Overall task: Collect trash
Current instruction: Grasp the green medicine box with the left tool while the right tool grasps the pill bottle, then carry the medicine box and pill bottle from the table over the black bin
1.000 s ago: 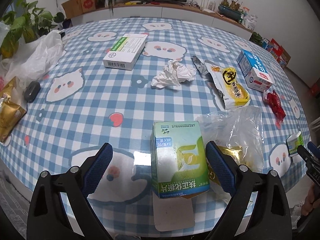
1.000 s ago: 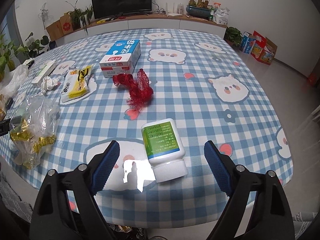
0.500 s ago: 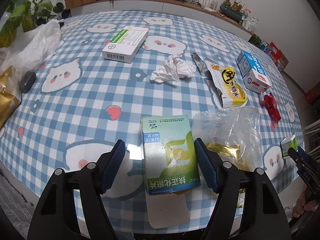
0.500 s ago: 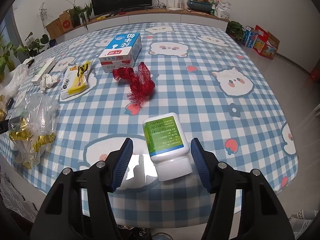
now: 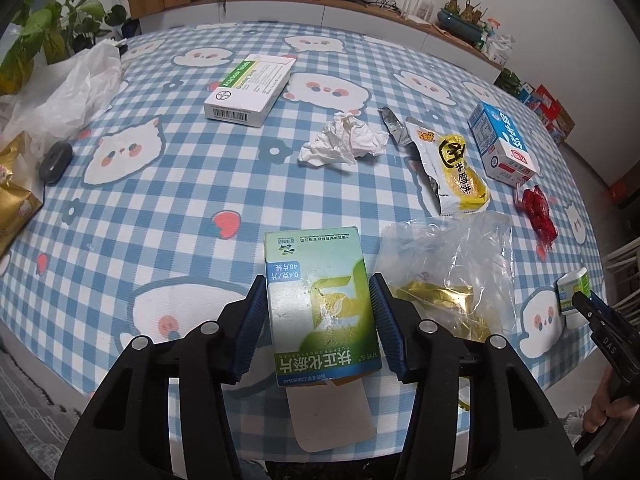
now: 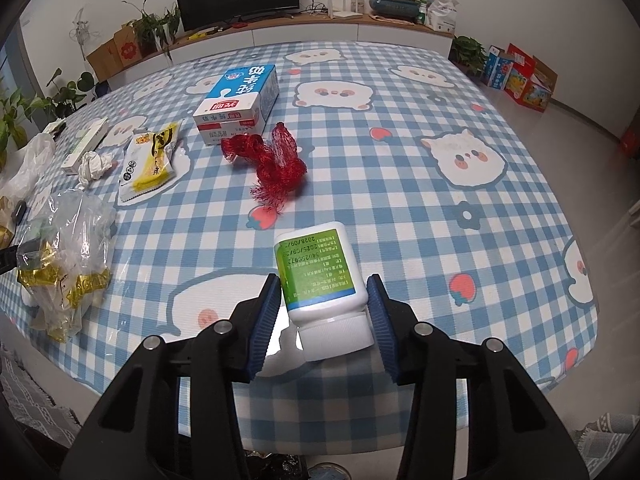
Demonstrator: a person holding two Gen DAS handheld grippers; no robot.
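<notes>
Trash in hand: green-and-white cardboard medicine box [image 5: 320, 304], lying at the near edge of the blue checked tablecloth [image 5: 192, 200].
Left gripper [image 5: 318, 320]: jaws closing, pads against the box's long sides.
Right gripper [image 6: 322, 312]: closing on the white plastic bottle with green label [image 6: 320, 276], right of the box.
Advice: squeeze squarely before lifting.
Beyond the box: crumpled white tissue [image 5: 344, 144].
</notes>
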